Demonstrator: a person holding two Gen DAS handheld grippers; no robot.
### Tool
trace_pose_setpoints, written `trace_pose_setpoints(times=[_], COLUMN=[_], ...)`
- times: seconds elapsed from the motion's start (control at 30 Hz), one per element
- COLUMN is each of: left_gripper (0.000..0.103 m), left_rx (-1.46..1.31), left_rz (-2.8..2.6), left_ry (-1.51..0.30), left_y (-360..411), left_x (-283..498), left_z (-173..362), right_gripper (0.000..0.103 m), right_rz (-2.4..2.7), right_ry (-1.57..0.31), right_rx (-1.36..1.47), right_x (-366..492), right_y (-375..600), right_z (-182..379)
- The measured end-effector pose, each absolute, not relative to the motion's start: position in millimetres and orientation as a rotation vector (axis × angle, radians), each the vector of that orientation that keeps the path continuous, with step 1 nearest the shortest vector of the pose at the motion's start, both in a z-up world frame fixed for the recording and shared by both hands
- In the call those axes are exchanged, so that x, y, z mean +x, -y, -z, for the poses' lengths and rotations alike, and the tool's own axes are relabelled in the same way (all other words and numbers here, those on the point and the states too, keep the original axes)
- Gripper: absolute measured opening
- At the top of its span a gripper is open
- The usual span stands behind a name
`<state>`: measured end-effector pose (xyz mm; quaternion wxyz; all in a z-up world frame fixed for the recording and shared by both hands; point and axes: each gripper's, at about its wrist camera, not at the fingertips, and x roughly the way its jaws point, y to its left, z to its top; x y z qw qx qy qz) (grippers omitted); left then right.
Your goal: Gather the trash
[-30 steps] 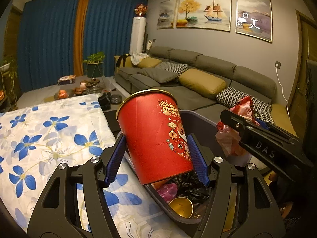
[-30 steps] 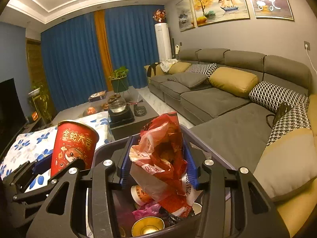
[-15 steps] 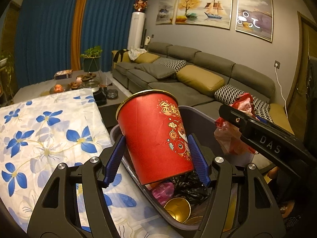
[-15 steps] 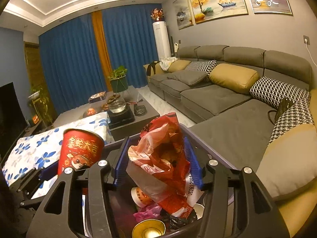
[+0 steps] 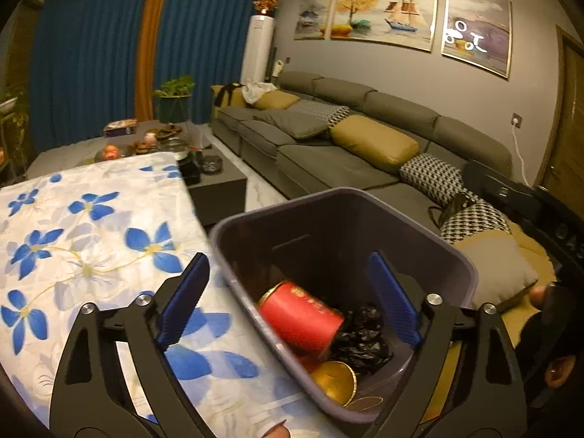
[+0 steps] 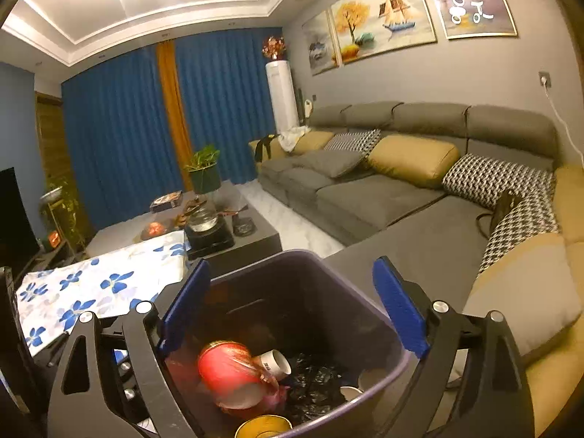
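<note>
A dark purple trash bin [image 5: 365, 204] stands beside the flower-cloth table. My left gripper [image 5: 288, 299] is open and empty above the bin. The red paper cup [image 5: 303, 317] lies on its side inside, on black plastic [image 5: 361, 339] and a gold lid [image 5: 335, 381]. My right gripper [image 6: 292, 310] is open and empty over the same bin [image 6: 328, 259]. In the right wrist view the red cup [image 6: 226, 368] lies in the bin with the red plastic bag under it, beside a white cup [image 6: 275, 363].
A table with a white and blue flower cloth [image 5: 73, 248] lies left of the bin. A grey sofa [image 5: 346, 146] with yellow and checked cushions runs along the right. A dark coffee table [image 6: 233, 233] with a glass kettle stands behind.
Both grippers opened. The red cup dropped from the left gripper into the bin, and the red plastic bag dropped from the right gripper into the bin.
</note>
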<state>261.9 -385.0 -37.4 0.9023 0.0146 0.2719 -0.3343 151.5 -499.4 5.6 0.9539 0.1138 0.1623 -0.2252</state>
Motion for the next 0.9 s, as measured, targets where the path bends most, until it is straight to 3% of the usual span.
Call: trace_pose_setpoints(times=[0.13, 0.9], left_gripper=[0.094, 0.097], left_rx=[0.044, 0.106], left_rz=[0.617, 0.307], left_ry=[-0.543, -0.434], left_y=[367.5, 207.0], left_x=[253.3, 148.9], left_z=[30.9, -7.1], right_gripper=[0.098, 0.098], right_rz=[0.482, 0.431], right_ry=[-0.328, -0.355], right_rx=[0.195, 0.081], right_x=[140.0, 84.4], right_y=[484.4, 340.3], right_z=[-3.7, -10.3])
